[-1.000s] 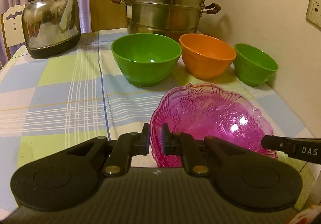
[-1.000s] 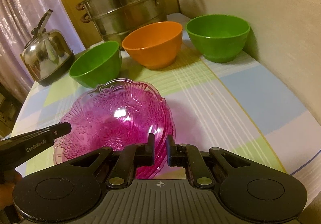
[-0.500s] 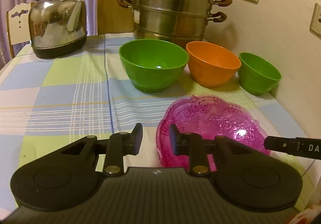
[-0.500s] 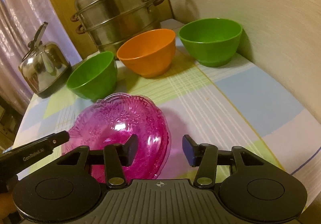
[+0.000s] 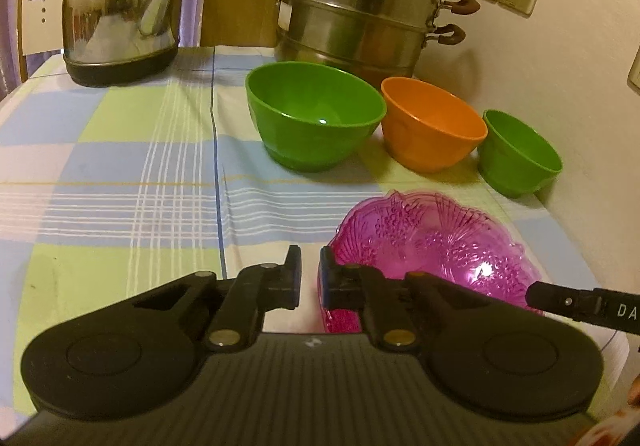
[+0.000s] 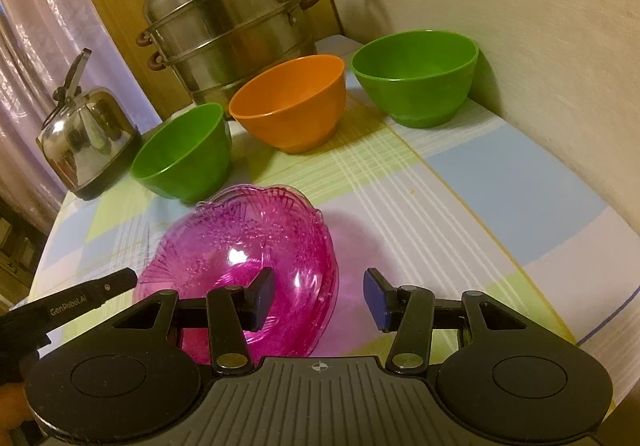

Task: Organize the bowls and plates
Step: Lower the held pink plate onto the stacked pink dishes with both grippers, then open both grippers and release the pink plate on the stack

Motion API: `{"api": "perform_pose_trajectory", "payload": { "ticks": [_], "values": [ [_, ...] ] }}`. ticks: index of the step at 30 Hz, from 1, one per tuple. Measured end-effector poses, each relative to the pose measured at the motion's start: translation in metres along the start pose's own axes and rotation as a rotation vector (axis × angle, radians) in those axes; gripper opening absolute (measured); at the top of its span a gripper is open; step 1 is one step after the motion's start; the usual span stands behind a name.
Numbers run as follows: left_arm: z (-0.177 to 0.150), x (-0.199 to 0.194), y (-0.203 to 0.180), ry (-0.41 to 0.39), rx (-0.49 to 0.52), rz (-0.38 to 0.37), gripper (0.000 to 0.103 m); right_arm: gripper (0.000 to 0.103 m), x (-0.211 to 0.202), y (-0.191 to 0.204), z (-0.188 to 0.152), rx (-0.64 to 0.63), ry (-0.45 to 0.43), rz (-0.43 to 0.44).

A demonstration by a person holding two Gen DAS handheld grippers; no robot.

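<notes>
A pink patterned glass bowl [image 5: 436, 246] rests on the checked tablecloth, also in the right wrist view [image 6: 256, 258]. Behind it stand a large green bowl [image 5: 314, 114], an orange bowl [image 5: 432, 128] and a smaller green bowl [image 5: 518, 152] in a row. My left gripper [image 5: 310, 276] sits just left of the pink bowl's rim, jaws narrowly apart and holding nothing. My right gripper [image 6: 320, 298] is open wide, its left finger over the pink bowl's near rim, not gripping it.
A stacked steel steamer pot [image 5: 360, 6] stands at the back by the wall. A steel kettle [image 5: 120, 14] stands at the back left. A white chair [image 5: 38, 10] is beyond the table's left edge. The wall runs along the right side.
Both grippers have let go of the pink bowl, which now rests on the cloth. The right jaws opened wide; the left opened, then narrowed, and both pulled back slightly.
</notes>
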State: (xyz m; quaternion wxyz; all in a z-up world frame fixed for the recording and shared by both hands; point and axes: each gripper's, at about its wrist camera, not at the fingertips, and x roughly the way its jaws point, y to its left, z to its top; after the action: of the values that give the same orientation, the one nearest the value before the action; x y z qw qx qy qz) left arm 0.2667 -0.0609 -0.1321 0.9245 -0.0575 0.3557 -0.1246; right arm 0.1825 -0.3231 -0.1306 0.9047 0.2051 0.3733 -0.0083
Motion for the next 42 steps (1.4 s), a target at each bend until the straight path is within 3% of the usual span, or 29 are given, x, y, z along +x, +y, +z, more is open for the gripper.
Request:
{"api": "perform_pose_trajectory", "payload": {
  "ticks": [11,14,16,23,27,31,34,42],
  "values": [
    [-0.001,-0.024,0.0,-0.027,-0.019,0.019,0.008,0.049,-0.009,-0.002,-0.002,-0.001,-0.025,0.006],
    [-0.004,-0.038,-0.003,-0.03,-0.019,0.018,0.01,0.06,-0.017,0.003,-0.007,-0.03,-0.021,0.028],
    [-0.007,-0.051,-0.005,-0.039,-0.027,0.016,0.016,0.067,-0.025,0.007,-0.012,-0.058,-0.018,0.046],
    [-0.035,-0.098,-0.011,-0.024,-0.065,0.026,0.045,0.069,-0.06,0.006,-0.037,-0.035,0.001,0.054],
    [-0.055,-0.124,-0.015,-0.004,-0.094,0.037,0.069,0.07,-0.081,0.004,-0.044,-0.029,0.009,0.043],
    [-0.07,-0.149,-0.022,0.006,-0.099,0.047,0.086,0.075,-0.105,0.008,-0.048,-0.05,0.007,0.044],
    [-0.077,-0.166,-0.027,0.005,-0.087,0.063,0.093,0.083,-0.123,0.013,-0.052,-0.084,0.013,0.037],
    [-0.087,-0.2,-0.044,-0.004,-0.042,0.146,0.098,0.085,-0.157,0.016,-0.063,-0.165,0.041,0.02]
  ]
}}
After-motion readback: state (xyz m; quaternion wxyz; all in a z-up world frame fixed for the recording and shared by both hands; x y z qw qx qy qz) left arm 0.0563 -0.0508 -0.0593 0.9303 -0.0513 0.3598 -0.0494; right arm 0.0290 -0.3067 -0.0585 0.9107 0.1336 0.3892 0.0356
